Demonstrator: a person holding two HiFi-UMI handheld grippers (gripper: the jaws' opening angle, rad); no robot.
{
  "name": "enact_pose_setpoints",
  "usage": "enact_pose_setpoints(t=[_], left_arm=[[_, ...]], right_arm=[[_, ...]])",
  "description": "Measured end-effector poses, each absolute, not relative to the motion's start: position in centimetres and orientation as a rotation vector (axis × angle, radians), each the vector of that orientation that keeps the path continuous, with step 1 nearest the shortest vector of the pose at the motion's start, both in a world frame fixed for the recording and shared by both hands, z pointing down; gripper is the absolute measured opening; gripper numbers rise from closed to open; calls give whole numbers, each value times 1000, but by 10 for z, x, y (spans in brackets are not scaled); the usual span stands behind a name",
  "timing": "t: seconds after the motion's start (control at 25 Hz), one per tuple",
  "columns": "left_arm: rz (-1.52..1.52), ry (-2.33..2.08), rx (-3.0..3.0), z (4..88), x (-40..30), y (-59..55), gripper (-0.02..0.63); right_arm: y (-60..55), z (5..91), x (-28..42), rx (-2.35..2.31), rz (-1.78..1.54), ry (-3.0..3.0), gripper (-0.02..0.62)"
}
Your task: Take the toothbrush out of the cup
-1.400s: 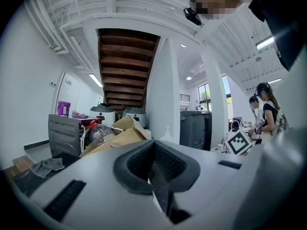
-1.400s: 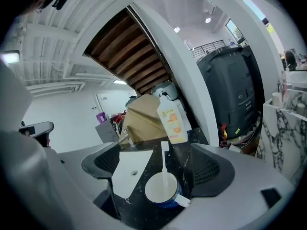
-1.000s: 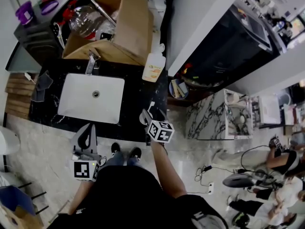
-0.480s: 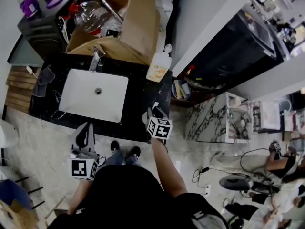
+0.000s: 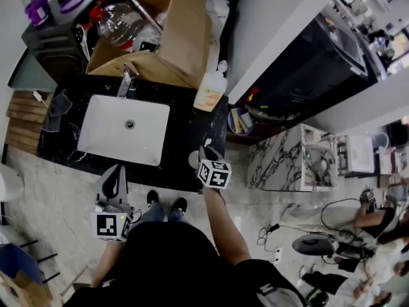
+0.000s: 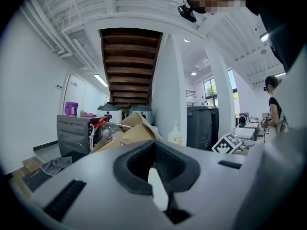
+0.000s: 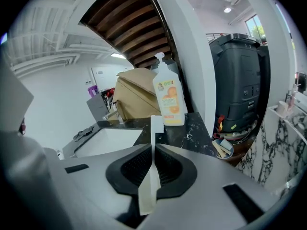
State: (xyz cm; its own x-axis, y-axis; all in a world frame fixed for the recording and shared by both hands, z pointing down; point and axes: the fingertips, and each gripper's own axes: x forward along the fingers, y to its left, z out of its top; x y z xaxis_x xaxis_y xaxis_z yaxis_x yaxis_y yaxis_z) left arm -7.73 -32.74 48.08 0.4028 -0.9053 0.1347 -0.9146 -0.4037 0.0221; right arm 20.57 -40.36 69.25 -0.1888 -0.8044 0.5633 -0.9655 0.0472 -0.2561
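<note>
My right gripper (image 5: pixel 203 151) hovers over the front right corner of the black counter (image 5: pixel 185 120), just above a small pale cup (image 5: pixel 193 160) that it mostly hides. Its jaws have just been closing, and the pads now clamp a white toothbrush (image 7: pixel 154 143). The brush stands upright between them, its head poking out past the fingertips. The cup does not show in the right gripper view (image 7: pixel 153 150). My left gripper (image 5: pixel 121 169) hangs below the counter's front edge, fingers together and empty (image 6: pixel 154 147).
A white sink (image 5: pixel 124 130) with a tap (image 5: pixel 126 82) takes up the counter's middle. An orange-labelled pump bottle (image 5: pixel 209 89) stands at the back right. Behind it is an open cardboard box (image 5: pixel 160 34) with a clear bottle inside. A grey cloth (image 5: pixel 56 110) lies at the far left.
The right gripper's jaws have drawn together over the cup and now hold the toothbrush. The left gripper has stayed where it was.
</note>
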Motion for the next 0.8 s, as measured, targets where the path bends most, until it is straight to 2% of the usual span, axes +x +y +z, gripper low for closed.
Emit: enact_pose_setpoints(t=[0.2,0.44,0.8], left_arm=[[122,-1650,2576,474,-72,-331,5],[69,-1623,2592,467,-63,-337,5],[-9,-1553,2665,447,-43,-346,5]], right_arm=[[-400,665,208,1859,848,-2145,41],[-385,592,209,1919,738,-2313,40],[-329,469,230,2094,330,-2426,40]])
